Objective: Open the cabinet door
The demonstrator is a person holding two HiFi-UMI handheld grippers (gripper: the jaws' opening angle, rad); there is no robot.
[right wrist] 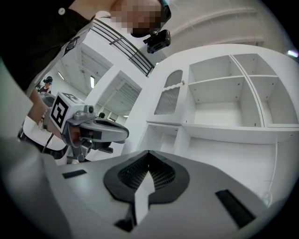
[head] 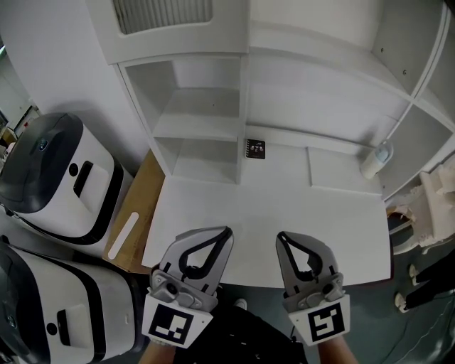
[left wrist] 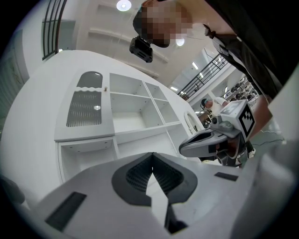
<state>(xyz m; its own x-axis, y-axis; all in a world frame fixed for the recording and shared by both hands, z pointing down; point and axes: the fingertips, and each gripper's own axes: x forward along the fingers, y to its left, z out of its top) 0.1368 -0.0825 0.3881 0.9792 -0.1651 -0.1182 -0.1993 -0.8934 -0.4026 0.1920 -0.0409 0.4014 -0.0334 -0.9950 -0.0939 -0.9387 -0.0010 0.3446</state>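
Note:
A white cabinet (head: 213, 106) with open shelves stands behind a white desk top (head: 270, 220). Its closed door, with a slatted grille, shows at the upper left (head: 162, 14). The left gripper view shows that door (left wrist: 85, 106) with a small knob (left wrist: 106, 88) on its right edge. In the right gripper view the door (right wrist: 168, 99) and knob (right wrist: 182, 83) are far off. My left gripper (head: 227, 231) and right gripper (head: 281, 237) hang side by side over the desk's near edge. Both are shut and hold nothing, and both are well short of the door.
Two white-and-black machines (head: 57, 178) (head: 50, 313) stand on the floor at left, beside a brown board (head: 138, 206). A small black marker card (head: 255, 148) sits on the cabinet's middle post. A white cable ends in a pale device (head: 375, 160) at the desk's right.

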